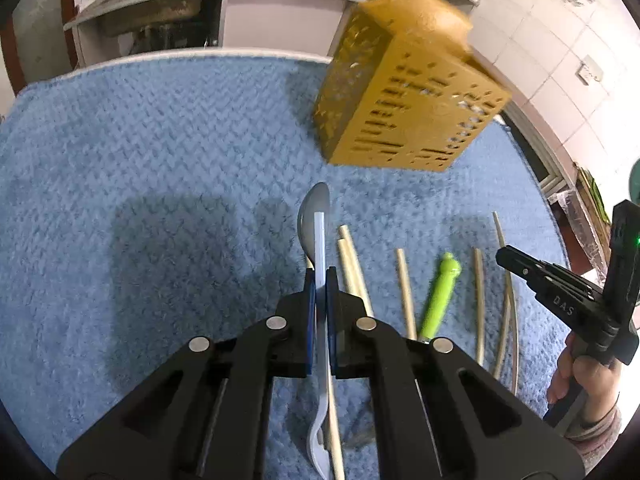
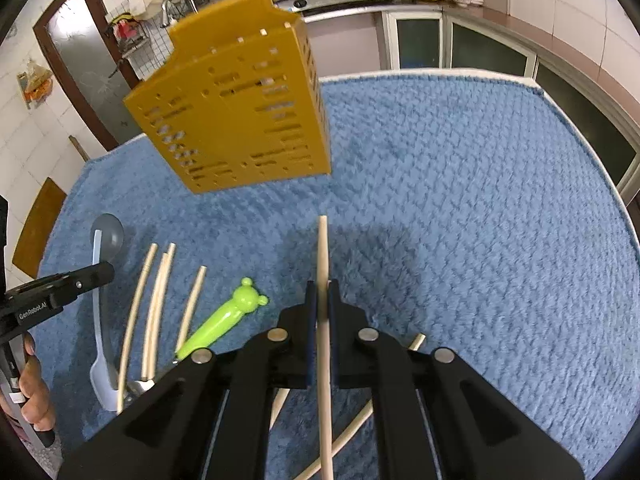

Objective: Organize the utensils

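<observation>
The left hand-held gripper (image 1: 320,280) clamps a light, stiff, slippery spoon (image 1: 316,216) mid-handle while the right hand-held gripper (image 2: 322,292) pinches a thin chopstick (image 2: 323,248) (likely to pivot) above the blue-covered desk (image 2: 460,200)

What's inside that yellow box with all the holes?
The yellow box stands on the blue mat, and only its outer walls show. Light glints through some slots, but nothing inside can be made out. Its open top faces away, so whatever it holds is hidden.

Mustard-yellow slotted caddy (image 2: 236,116), blue textured mat (image 2: 460,200), lime-green handle (image 2: 224,326), pale chopsticks (image 2: 154,304)
</observation>
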Demonstrator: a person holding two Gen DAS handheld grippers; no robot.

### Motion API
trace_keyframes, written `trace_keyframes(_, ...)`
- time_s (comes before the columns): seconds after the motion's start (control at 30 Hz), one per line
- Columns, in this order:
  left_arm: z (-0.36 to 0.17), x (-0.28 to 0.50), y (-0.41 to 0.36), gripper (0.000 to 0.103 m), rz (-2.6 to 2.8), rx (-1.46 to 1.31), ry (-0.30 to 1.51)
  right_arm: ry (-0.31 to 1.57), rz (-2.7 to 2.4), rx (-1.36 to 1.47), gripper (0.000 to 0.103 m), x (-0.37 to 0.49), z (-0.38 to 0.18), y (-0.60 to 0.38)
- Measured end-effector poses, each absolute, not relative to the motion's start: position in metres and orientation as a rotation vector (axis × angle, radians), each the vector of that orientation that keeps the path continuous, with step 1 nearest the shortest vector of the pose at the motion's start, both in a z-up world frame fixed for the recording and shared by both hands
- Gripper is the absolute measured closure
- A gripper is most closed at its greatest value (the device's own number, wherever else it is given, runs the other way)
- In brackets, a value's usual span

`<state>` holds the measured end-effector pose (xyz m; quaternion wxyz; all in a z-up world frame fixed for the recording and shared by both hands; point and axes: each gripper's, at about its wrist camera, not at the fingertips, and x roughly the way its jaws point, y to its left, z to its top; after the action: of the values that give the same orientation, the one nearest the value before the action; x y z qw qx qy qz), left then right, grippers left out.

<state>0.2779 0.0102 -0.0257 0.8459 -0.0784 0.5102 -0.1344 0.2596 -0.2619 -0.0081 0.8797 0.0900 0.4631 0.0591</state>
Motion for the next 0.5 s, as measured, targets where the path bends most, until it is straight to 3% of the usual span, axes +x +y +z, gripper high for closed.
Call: trace_keyframes(0.5,-0.055,0.288,0.025,0.095,-0.278,-0.15,1.152,1.011,0.106,0.149,0.097,0.275,-0.025,-0.254)
